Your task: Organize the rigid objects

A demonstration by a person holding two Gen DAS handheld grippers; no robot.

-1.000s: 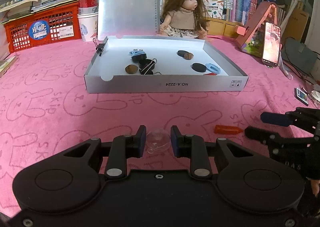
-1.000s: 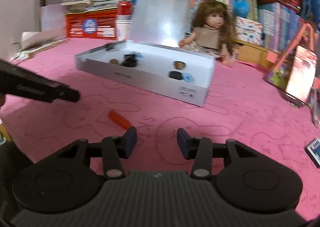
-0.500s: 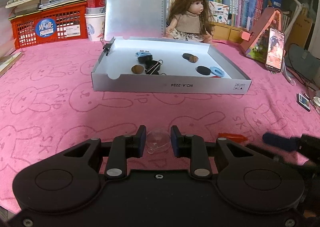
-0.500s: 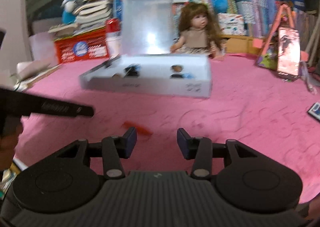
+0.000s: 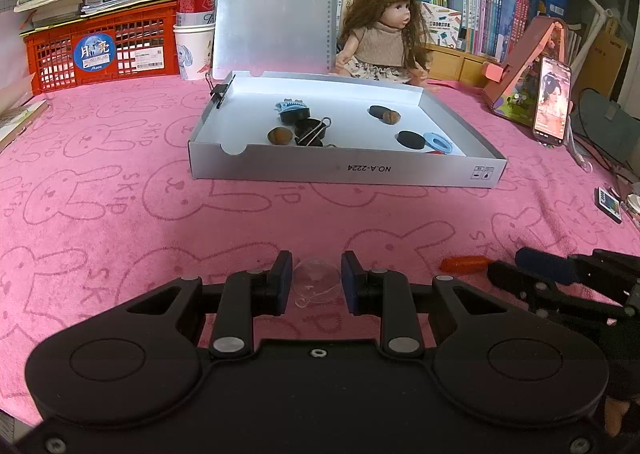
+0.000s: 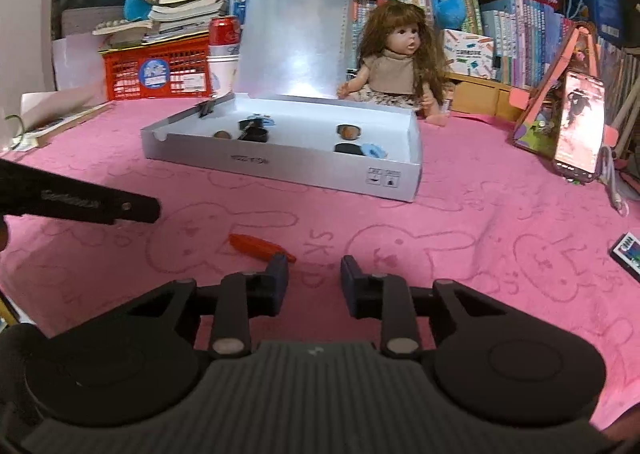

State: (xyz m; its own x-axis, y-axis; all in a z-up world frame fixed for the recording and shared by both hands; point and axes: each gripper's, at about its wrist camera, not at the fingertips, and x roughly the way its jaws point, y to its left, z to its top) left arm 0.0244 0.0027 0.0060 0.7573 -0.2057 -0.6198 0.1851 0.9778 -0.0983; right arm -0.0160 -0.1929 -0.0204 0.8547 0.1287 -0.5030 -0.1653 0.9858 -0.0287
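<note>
Two black two-finger grippers work low over a pink towel printed with rabbit outlines [image 5: 120,214]. The left gripper [image 5: 313,279] is pinched on a small clear plastic dome with a little tab [image 5: 316,280], its blue pads touching the dome on either side just above the cloth. The right gripper [image 6: 313,279] has just been closing its jaws, yet they stand apart with nothing between them; only pink cloth shows in the gap. A short orange plastic stick [image 6: 260,247] lies flat on the towel just ahead and to the left of that gripper, its near end at the tip of the left finger [image 6: 276,278]. In the left wrist view the same stick sits just beside the right gripper's fingertips, to the right of the dome. Farther back rests a shallow silver cardboard tray [image 5: 344,170], holding black binder clips [image 5: 310,130], brown nuts [image 5: 279,135], flat black discs [image 5: 410,139] and a pale blue ring [image 5: 438,143]. A frosted clipboard [image 5: 276,6] stands upright behind the tray, and a brown-haired doll [image 5: 386,38] sits beside it.
</note>
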